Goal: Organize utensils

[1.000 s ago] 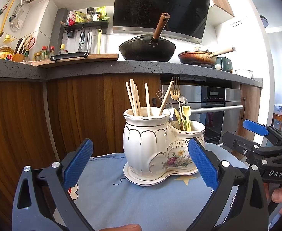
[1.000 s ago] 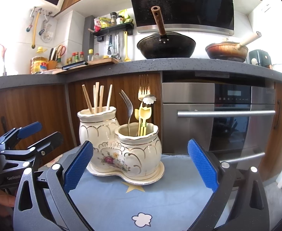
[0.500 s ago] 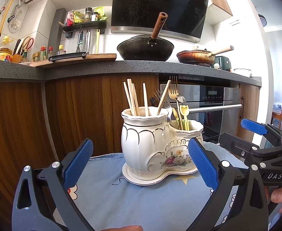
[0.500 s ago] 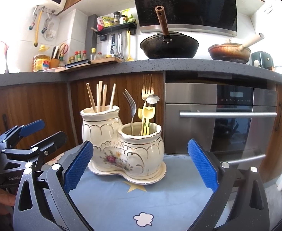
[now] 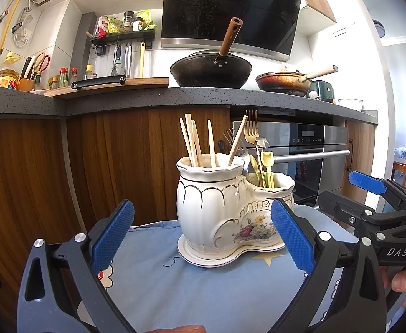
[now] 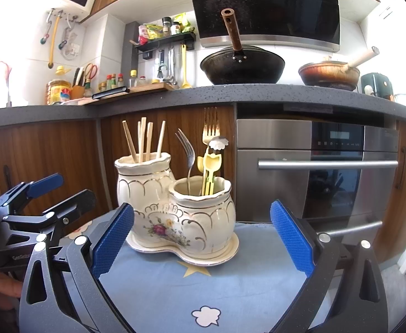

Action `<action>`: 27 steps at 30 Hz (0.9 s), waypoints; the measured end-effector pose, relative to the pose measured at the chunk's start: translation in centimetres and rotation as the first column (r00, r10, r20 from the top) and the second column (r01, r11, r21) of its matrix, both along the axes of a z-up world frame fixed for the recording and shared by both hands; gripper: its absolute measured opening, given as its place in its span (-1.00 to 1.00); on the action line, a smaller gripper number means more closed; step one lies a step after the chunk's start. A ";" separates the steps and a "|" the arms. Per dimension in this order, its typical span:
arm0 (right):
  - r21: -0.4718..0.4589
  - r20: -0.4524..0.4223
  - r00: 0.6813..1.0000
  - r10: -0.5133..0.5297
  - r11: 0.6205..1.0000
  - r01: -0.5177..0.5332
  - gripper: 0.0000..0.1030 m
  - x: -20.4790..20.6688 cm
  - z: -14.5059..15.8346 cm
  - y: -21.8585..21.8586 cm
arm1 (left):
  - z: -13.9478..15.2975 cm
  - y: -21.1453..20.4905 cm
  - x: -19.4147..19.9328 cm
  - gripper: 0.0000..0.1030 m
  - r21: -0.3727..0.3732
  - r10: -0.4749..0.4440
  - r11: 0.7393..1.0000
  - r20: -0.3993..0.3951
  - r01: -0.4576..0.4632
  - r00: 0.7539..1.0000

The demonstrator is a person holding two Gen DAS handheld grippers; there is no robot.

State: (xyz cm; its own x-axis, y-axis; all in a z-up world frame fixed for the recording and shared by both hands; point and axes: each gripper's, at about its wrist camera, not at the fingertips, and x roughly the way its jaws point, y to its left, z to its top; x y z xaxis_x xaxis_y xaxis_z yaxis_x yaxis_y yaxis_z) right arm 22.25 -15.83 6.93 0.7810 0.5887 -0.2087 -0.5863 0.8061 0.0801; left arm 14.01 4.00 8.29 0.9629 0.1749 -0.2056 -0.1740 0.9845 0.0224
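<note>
White porcelain utensil holder [image 5: 225, 211] stands centre frame, chopsticks [image 5: 194, 143] upright; left gripper [image 5: 200, 238] nearer, jaws apart and empty; right gripper [image 6: 201, 238] likewise apart.

Left claw [image 5: 203, 238] and right claw [image 6: 201, 238] both gape wide, holding nothing.

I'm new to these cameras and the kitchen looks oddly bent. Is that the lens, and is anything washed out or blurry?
Left wrist view: the countertop bows from fisheye distortion; the right wall and doorway are overexposed. Right wrist view: same curving, glare whitens the top-left corner, black vignette at the edges. In both, the ceramic holder stays sharp.
</note>
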 end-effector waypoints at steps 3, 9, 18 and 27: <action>0.001 0.000 1.000 -0.001 1.000 0.001 0.90 0.0 0.0 0.0 | 0.0 0.1 0.0 0.90 -0.003 0.004 1.000 -0.001 -0.004 1.000; 0.004 -0.003 1.000 -0.003 1.000 0.003 0.90 0.0 -0.1 -0.1 | 0.0 0.2 0.1 0.90 -0.005 0.008 1.000 -0.006 -0.008 1.000; 0.003 -0.003 1.000 -0.002 1.000 0.002 0.90 0.0 0.0 -0.1 | -0.1 0.2 0.1 0.90 -0.007 0.009 1.000 -0.009 -0.009 1.000; 0.004 -0.002 1.000 -0.003 1.000 0.003 0.90 0.0 0.0 -0.1 | -0.1 0.3 0.1 0.90 -0.010 0.007 1.000 -0.008 -0.007 1.000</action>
State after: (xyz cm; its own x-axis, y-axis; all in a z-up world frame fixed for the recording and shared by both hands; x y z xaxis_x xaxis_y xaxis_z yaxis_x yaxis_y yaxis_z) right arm 22.26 -15.89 6.91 0.7822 0.5874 -0.2076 -0.5839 0.8074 0.0846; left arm 14.13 4.28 8.17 0.9600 0.1793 -0.2149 -0.1804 0.9835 0.0143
